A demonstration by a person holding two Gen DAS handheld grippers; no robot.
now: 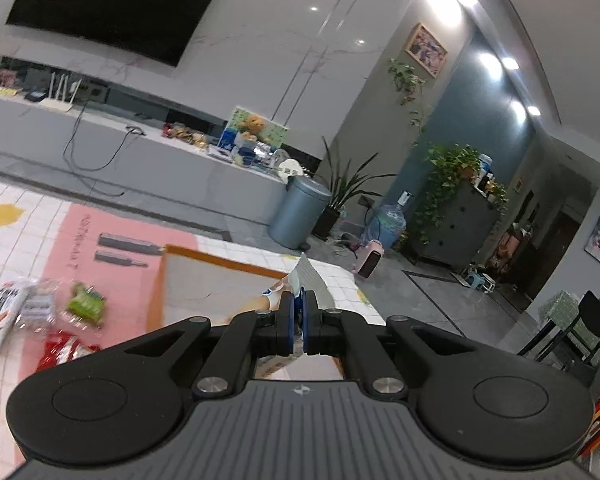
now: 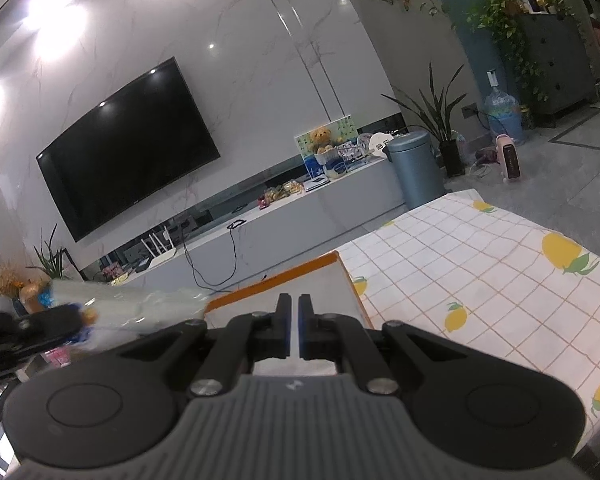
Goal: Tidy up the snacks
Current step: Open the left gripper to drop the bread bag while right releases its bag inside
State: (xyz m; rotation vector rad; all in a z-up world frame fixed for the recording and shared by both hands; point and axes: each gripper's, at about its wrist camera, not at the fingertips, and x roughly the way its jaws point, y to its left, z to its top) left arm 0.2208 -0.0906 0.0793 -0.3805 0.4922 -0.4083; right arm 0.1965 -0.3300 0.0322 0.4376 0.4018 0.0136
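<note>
Left tool (image 1: 298,322) pinched tight on a white crinkle-edged snack packet (image 1: 309,280), held up above the orange-rimmed grey tray (image 1: 204,276) | right tool (image 2: 294,328) nearly closed, narrow gap, holding nothing, over that tray (image 2: 320,280) | loose snack packets (image 1: 48,312) lie on the pink mat (image 1: 120,216) left of the tray, on the lemon-print checked surface (image 2: 480,264).

Home living room, wall television (image 2: 128,148), houseplants (image 1: 448,184)
</note>
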